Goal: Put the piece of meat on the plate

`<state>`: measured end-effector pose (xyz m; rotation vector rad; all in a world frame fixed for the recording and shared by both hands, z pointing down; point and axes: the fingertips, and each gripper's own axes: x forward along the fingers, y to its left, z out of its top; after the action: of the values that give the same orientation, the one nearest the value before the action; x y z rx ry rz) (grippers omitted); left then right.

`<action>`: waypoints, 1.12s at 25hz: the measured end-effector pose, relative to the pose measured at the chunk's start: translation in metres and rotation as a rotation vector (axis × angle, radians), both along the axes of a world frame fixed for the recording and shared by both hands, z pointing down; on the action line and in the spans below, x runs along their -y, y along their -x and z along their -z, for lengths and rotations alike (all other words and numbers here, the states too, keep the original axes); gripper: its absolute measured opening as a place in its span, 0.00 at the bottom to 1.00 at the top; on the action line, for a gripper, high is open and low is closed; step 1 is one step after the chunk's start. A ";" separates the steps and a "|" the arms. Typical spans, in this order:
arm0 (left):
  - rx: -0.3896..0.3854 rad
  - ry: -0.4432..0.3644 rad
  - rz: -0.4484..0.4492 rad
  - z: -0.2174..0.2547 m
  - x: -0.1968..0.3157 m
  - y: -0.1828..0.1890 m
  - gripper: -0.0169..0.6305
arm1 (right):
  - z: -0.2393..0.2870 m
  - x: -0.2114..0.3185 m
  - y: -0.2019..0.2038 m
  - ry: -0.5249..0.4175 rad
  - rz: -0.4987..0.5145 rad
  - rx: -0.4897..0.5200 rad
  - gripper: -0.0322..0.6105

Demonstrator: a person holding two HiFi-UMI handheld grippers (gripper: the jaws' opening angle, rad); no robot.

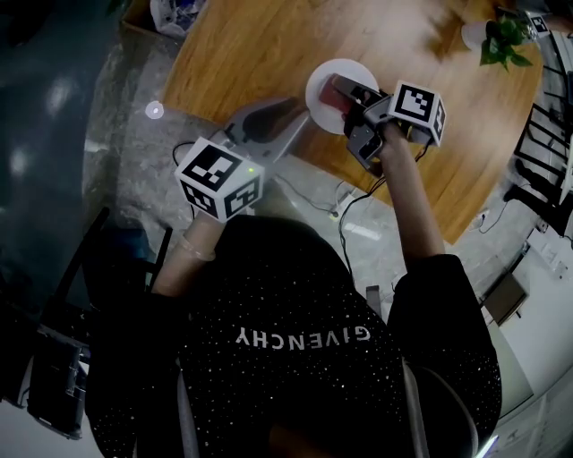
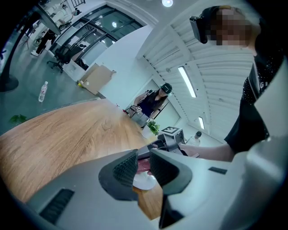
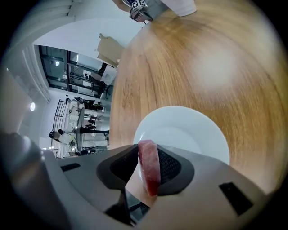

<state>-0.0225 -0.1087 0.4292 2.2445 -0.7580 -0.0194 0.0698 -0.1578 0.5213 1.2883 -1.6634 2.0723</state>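
Observation:
A white plate (image 1: 319,90) lies near the front edge of the wooden table (image 1: 269,45). My right gripper (image 1: 355,95) hangs just over it, tilted down, shut on a red slab of meat (image 1: 339,88). In the right gripper view the meat (image 3: 149,168) stands on edge between both pads, with the plate (image 3: 189,132) right below and ahead. My left gripper (image 1: 292,114) sits at the table edge left of the plate, its jaws slightly apart and empty. In the left gripper view (image 2: 144,168) the plate (image 2: 145,182) shows through the narrow gap.
A potted plant (image 1: 503,40) in a white pot stands at the table's far right. A cardboard box (image 1: 141,14) sits by the far left corner. Cables (image 1: 358,199) run across the floor under the table edge. Dark chairs (image 1: 98,259) stand at my left.

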 end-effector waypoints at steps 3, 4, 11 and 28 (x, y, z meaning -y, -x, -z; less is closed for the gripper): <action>-0.003 -0.001 0.000 0.001 -0.002 -0.001 0.16 | 0.000 -0.001 -0.002 0.004 0.028 -0.047 0.21; -0.003 -0.001 0.003 0.001 -0.003 -0.001 0.16 | 0.001 -0.002 -0.002 0.002 0.034 -0.060 0.23; -0.008 -0.007 0.008 0.004 -0.009 0.000 0.16 | 0.010 -0.003 -0.004 -0.006 0.033 -0.078 0.43; 0.014 -0.036 -0.032 0.010 -0.023 -0.021 0.16 | 0.019 -0.009 -0.033 -0.028 0.037 -0.180 0.44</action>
<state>-0.0018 -0.0856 0.4191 2.2925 -0.7348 -0.0021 0.1023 -0.1489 0.5025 1.3960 -1.6307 1.8571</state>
